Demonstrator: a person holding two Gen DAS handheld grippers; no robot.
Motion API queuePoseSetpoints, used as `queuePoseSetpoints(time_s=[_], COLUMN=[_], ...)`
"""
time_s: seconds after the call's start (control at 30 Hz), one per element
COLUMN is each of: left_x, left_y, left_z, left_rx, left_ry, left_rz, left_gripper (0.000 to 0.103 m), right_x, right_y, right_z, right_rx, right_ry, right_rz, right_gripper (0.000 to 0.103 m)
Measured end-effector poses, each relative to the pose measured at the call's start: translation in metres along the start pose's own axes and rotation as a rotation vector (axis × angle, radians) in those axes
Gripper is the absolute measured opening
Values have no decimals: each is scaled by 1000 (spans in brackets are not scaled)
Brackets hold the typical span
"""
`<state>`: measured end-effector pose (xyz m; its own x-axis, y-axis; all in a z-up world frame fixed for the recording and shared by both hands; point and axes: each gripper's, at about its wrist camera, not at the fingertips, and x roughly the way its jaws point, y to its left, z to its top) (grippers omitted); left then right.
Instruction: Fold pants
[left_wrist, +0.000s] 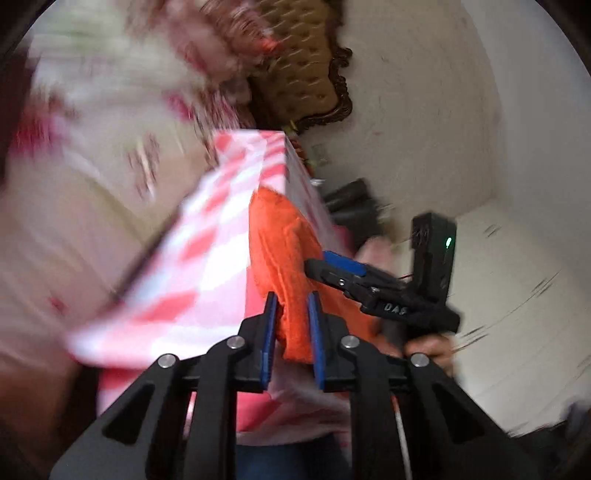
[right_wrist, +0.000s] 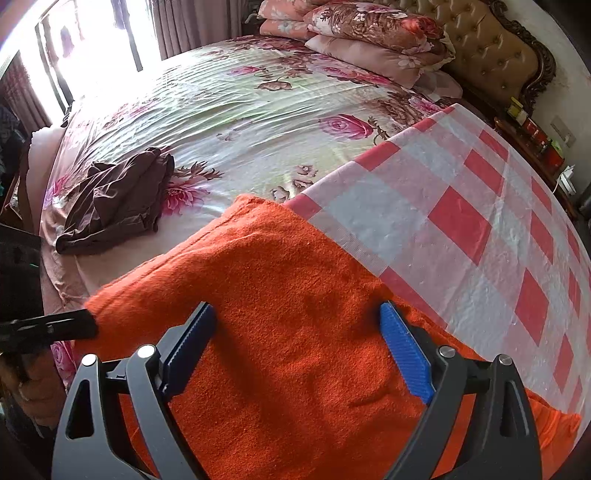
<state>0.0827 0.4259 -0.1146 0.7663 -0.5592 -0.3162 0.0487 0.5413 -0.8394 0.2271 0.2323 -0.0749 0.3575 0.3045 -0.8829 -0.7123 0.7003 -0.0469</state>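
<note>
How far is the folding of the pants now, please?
Done: the orange pants lie on the checked cloth, apparently doubled over once. In hand: the left gripper pinches one edge; the right gripper is open over the fabric. Left: finishing this fold, and a brown garment lies crumpled on the bed.

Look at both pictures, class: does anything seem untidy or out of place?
Yes. Brown clothing lies crumpled in a heap on the flowered bedspread, not folded. The orange pants hang over the checkered table's edge.
</note>
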Motion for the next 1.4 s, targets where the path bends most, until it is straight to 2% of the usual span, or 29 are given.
queuePoseSetpoints(time_s=[0.07,0.13,0.17,0.23,0.37,0.4,0.47,0.57,0.7,0.8,0.9,1.13,1.23,1.27,1.33,1.37,1.4], left_x=[-1,7,12,25,75,103,146,181,194,192,189,172,167,164,164,166,167], left_y=[-27,-67,-86,-123,-192,-210,-222,-218,-210,-209,-214,-225,-231,-236,-244,-249,-256], left_z=[2,-2,-5,-13,-43,-65,-103,-144,-168,-172,-163,-158,-163,-174,-182,-186,-192], left_rx=[105,270,343,477,753,894,1066,1193,1260,1263,1243,1251,1263,1267,1283,1298,1310], left_ry=[-9,-7,-16,-53,-117,-110,-81,-34,-29,-40,-74,-136,-142,-143,-144,-145,-144], left_rz=[136,350,427,561,777,845,922,977,1038,1043,1038,1028,1022,1020,1004,996,988], left_gripper=[13,12,12,12,11,11,11,10,10,10,10,10,10,10,10,10,10], right_x=[-4,-17,-23,-32,-44,-45,-39,-25,-13,-11,-18,-18,-15,-15,-18,-18,-21], right_y=[-7,-26,-35,-43,-48,-55,-71,-87,-95,-95,-98,-94,-85,-84,-89,-92,-99], right_z=[5,12,16,24,29,27,17,1,-9,-11,-13,-19,-17,-16,-16,-18,-23], right_rx=[33,140,191,224,217,233,276,305,333,337,330,335,330,329,347,361,379], right_ry=[23,24,29,46,92,96,123,171,180,172,150,166,169,150,107,93,72], right_rz=[56,189,251,310,434,455,477,507,556,553,490,532,579,583,577,571,564], right_gripper=[87,87,87,87,87,87,87,87,87,85,84,83,77,72,48,23,10])
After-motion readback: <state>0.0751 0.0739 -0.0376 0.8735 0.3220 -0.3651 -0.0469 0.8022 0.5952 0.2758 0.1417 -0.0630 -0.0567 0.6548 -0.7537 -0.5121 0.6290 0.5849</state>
